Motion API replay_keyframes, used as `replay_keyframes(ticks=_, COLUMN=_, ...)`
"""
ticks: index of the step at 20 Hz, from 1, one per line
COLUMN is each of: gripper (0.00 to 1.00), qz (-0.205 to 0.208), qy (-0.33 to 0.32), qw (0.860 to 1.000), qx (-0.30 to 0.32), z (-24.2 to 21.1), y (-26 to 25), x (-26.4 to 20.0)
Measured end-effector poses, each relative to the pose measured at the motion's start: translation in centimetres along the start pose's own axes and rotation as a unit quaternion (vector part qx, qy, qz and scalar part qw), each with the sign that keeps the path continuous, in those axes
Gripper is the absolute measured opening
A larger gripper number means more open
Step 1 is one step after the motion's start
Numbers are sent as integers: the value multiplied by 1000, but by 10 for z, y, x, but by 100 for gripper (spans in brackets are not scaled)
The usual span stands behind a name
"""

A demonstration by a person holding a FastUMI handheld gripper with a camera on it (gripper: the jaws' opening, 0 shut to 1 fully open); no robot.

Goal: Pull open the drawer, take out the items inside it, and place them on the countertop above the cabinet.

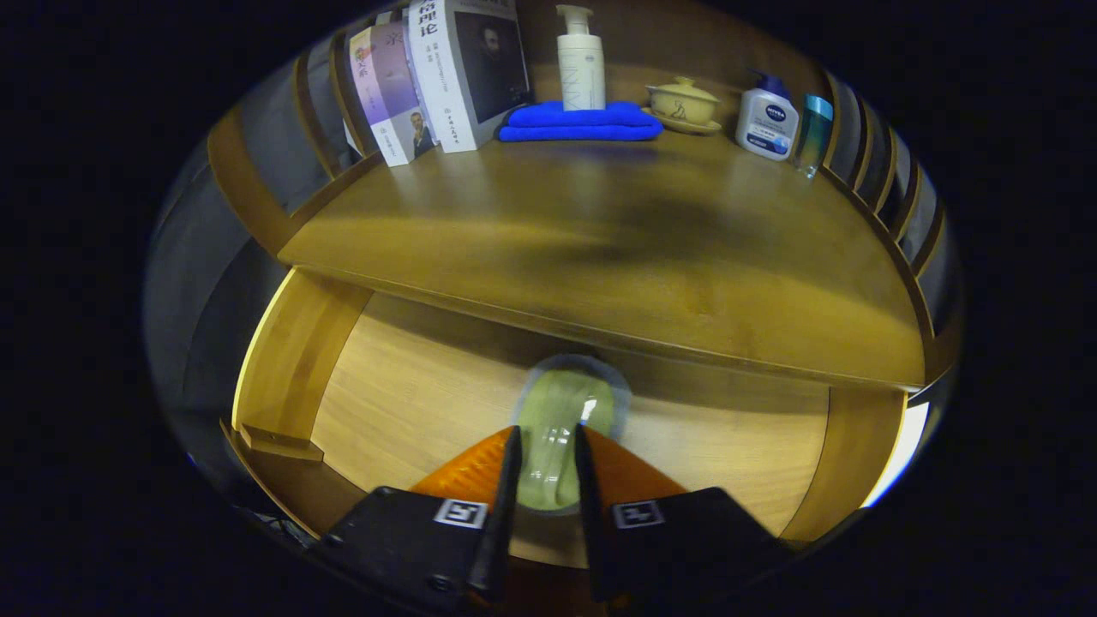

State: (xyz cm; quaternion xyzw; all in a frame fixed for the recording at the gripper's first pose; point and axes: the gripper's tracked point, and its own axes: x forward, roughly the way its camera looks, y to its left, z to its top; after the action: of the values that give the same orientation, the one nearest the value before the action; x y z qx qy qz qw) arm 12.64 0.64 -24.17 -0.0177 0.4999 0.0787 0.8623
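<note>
The wooden drawer (403, 386) stands pulled out beneath the countertop, its pale plank floor exposed and its left side wall catching bright light. The hand-held gripper (547, 446), with orange finger bodies, black inner pads and black mounts carrying small square markers, reaches down into the drawer. Between its two fingers sits a pale green, translucent, soft-looking item with a glossy highlight (561, 428); its exact nature cannot be determined. The fingers stand close together with the item filling the gap between them, and both pads appear to bear on its sides, so the gripper is clamped on it. Whether the item rests on the drawer floor or is lifted clear of it cannot be told; its far end lies just short of the shadowed front edge of the countertop. The brown wooden countertop (651, 248) above the cabinet is bare across its middle and front. Along its back, well beyond the fingers, stand, in order: several upright books (446, 77) leaning at the rear left corner; a folded blue cloth (581, 122) with a white pump bottle (581, 64) standing directly behind or on it; a yellowish lidded ceramic cup on a saucer (683, 104); a white pump bottle with a dark blue cap (766, 120); and a slim teal bottle (812, 133) just beside it, against the slatted side rail.
</note>
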Motion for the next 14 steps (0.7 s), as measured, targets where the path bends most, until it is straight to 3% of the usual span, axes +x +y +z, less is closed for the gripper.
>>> replay_keyframes(ticks=2, gripper=23, qz=6, qy=-10, qw=1000, qx=6, z=0, y=1, x=-2)
replay_keyframes(ticks=8, gripper=23, qz=32, qy=-43, qw=998, qx=-34, z=-15, y=5, x=-43)
replay_keyframes(ticks=14, gripper=23, qz=81, qy=-101, qw=991, qx=-31, z=-9, y=16, x=-124)
